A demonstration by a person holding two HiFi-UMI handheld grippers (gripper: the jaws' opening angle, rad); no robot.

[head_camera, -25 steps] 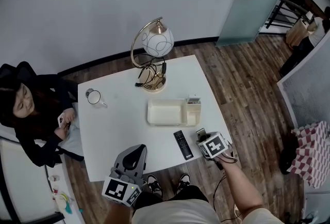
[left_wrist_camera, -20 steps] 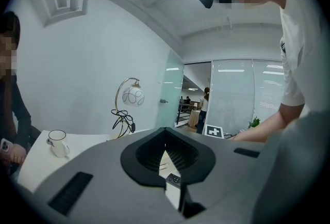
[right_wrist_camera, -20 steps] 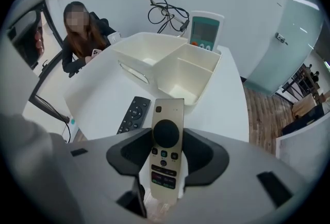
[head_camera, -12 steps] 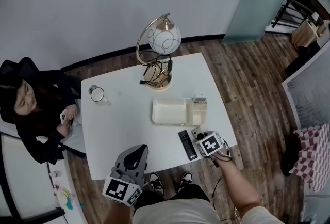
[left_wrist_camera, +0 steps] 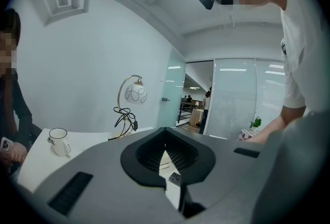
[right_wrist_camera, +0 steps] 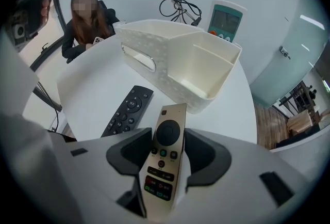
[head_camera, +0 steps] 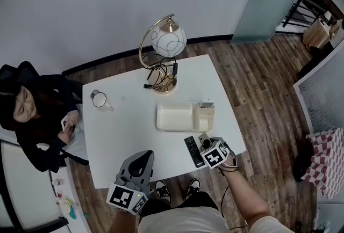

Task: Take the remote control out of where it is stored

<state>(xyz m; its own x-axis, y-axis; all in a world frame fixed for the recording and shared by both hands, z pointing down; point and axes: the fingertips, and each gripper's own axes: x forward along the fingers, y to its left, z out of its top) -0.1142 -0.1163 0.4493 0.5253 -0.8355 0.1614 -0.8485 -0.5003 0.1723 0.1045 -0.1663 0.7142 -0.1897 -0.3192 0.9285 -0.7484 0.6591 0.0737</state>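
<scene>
Left gripper (head_camera: 141, 161) at worktop's (head_camera: 129, 135) near edge: jaws together, empty. Right gripper (right_wrist_camera: 172, 149) clamped on gold remote (right_wrist_camera: 166, 135), pointing steeply down, out of white bin (right_wrist_camera: 170, 63) just beyond. 1 black remote (right_wrist_camera: 129, 110) flat on worktop, left of it. 1 white remote (right_wrist_camera: 225, 20) upright at bin's far corner. Lamp (head_camera: 164, 44) behind.

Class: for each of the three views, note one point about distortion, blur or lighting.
Head view: fisheye curves the edges of the white table; light is even. Left gripper view: dark round vignette, mosaic over faces. Right gripper view: the basket bulges with barrel distortion; the gold remote is sharp.
</scene>
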